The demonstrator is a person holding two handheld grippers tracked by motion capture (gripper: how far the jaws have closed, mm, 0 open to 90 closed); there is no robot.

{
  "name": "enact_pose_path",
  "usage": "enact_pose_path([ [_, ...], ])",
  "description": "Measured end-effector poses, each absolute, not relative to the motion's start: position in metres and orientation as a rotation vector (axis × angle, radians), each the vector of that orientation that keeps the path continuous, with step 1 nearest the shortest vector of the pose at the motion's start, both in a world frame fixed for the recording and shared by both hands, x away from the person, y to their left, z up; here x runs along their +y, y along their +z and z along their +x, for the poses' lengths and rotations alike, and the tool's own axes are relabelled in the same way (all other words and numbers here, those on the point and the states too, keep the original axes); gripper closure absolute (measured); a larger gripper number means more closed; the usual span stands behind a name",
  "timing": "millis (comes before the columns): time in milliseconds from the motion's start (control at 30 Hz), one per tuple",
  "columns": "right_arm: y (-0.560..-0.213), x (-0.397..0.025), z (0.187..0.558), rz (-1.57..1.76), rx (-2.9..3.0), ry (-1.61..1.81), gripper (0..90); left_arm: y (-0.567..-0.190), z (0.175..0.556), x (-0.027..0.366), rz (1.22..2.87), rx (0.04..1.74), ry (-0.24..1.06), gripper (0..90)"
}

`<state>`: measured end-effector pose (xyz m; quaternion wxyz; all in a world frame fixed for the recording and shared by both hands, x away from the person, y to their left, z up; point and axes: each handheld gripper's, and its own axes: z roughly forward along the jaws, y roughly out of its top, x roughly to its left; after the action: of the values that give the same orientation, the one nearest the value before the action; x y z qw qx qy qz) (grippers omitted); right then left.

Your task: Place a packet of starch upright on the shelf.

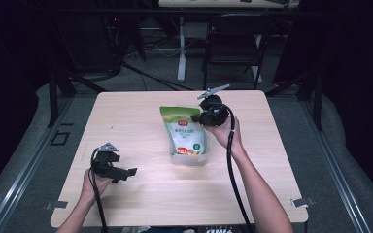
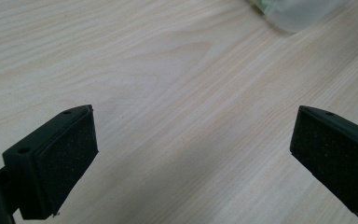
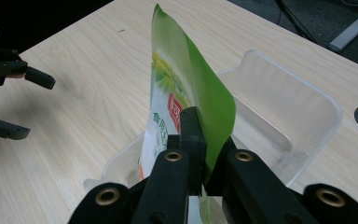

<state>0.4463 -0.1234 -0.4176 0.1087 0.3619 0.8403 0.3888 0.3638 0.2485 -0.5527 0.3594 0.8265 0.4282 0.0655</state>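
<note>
The right gripper (image 3: pixel 193 154), pinching the green pouch (image 3: pixel 186 88) by its edge over the clear tray (image 3: pixel 303 107), may let it slip or tip the tray, seemingly light, while the left gripper (image 2: pixel 191 154) waits spread near the table's (image 1: pixel 141 194) front-left corner.

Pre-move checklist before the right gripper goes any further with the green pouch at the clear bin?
1. Grip: right gripper jaws clamped on the green pouch edge. Ok.
2. Pouch position: lower end sits inside the clear bin, top sticks out above it. Ok.
3. Pouch seated on the bin floor: hidden behind the jaws. Cannot tell.
4. Left gripper: open, holding nothing, off to the side of the bin. Ok.
5. Bin steadied: nothing holds it on the table; it may shift when the pouch moves. Not ok.
</note>
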Motion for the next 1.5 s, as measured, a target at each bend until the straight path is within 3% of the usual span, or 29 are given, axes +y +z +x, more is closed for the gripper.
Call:
enact_pose_path([
  [567, -0.438, -0.154, 0.452, 1.213, 2.401, 1.192, 87.4, -0.553, 0.364, 0.247, 2.127, 1.113, 0.173, 0.7],
  [1133, -0.412, -0.182, 0.427, 1.21, 2.352, 1.168, 31.2, -0.554, 0.364, 0.247, 2.144, 1.103, 0.166, 0.7],
  [1500, -0.406, -0.21, 0.391, 1.174, 2.356, 1.067, 15.0, -0.553, 0.364, 0.245, 2.144, 1.101, 0.17, 0.7],
])
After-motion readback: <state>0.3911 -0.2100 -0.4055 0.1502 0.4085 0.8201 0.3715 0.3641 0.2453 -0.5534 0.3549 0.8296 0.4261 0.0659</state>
